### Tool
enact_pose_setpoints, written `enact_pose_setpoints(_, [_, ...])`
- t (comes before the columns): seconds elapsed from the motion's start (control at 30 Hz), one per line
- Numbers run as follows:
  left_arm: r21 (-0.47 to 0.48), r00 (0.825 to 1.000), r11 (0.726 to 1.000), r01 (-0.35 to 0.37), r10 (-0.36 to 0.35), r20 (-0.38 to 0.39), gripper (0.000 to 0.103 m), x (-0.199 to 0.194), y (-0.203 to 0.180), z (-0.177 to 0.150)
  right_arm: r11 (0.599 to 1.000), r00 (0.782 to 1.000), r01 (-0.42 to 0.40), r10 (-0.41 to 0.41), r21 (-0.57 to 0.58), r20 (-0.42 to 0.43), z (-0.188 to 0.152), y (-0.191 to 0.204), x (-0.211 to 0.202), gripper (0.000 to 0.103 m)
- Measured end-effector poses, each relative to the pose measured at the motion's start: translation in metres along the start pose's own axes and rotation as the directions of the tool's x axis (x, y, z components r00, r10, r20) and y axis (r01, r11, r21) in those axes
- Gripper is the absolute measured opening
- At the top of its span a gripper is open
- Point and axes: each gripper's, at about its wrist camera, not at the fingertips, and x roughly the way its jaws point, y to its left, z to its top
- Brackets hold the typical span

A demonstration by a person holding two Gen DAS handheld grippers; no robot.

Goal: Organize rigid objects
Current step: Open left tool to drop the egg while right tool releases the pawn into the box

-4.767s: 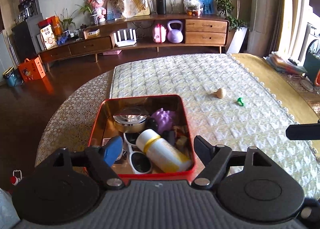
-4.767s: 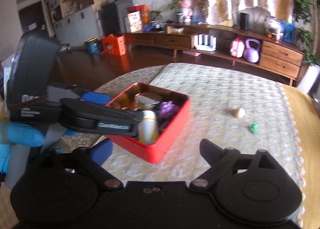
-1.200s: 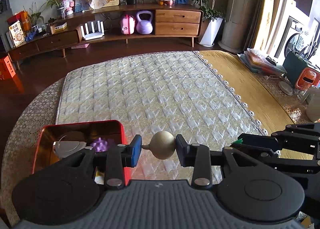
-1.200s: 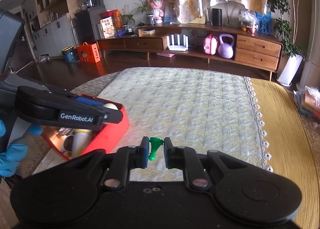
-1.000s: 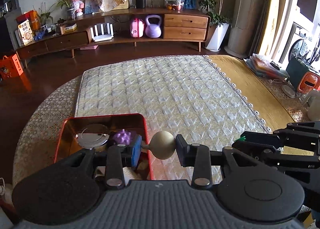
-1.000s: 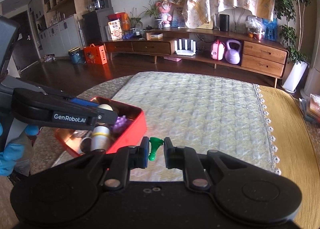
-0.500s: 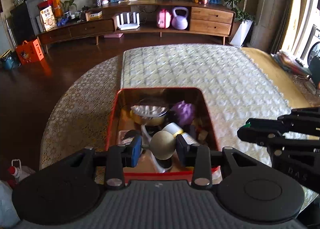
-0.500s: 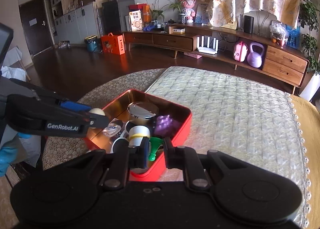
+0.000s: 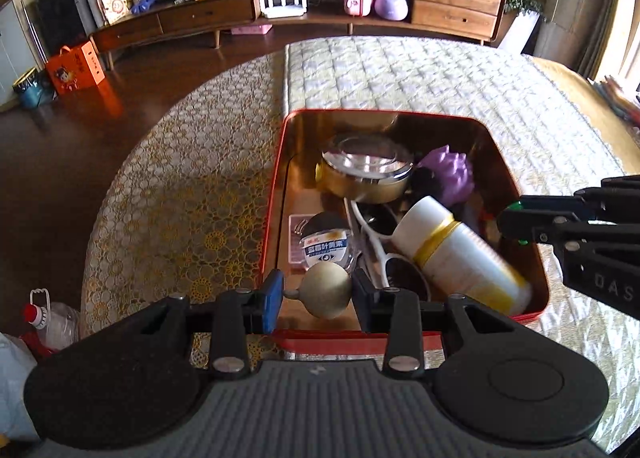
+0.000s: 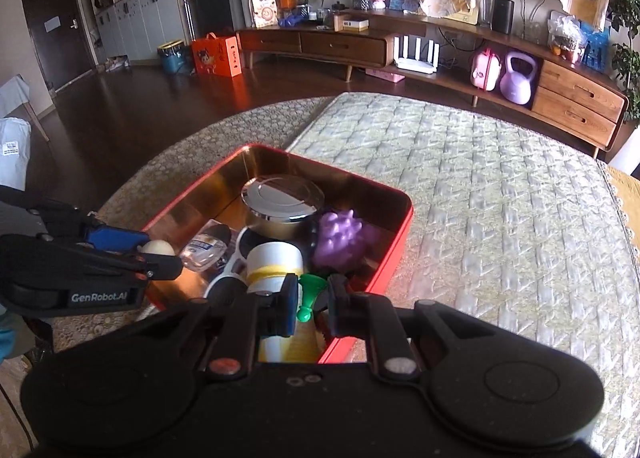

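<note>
Jaws of the left gripper (image 9: 318, 295) pinching a tan wooden knob (image 9: 325, 295), poised over the near corner of the red tin (image 9: 276, 194). Right gripper (image 10: 313, 304) clamped on a small green peg (image 10: 309, 295), hovering at the tin's near rim. Already inside: steel bowl (image 9: 366, 172), purple spiky ball (image 9: 450, 174), white bottle (image 9: 456, 248), sunglasses (image 9: 384, 234), possibly a small jar. Desk cloth (image 10: 500, 194) showing nothing loose. Left to do, seemingly: just two drops.
</note>
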Motion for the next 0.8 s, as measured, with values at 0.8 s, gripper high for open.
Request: enact_pose_setpoints(0.8, [0.001, 1.0, 1.0, -0.005, 0.005, 0.019, 0.045, 0.007, -0.011, -0.009, 0.999, 1.0, -0.03, 0.03, 0.031, -0.002, -0.005, -0.002, -0.001, 0.033])
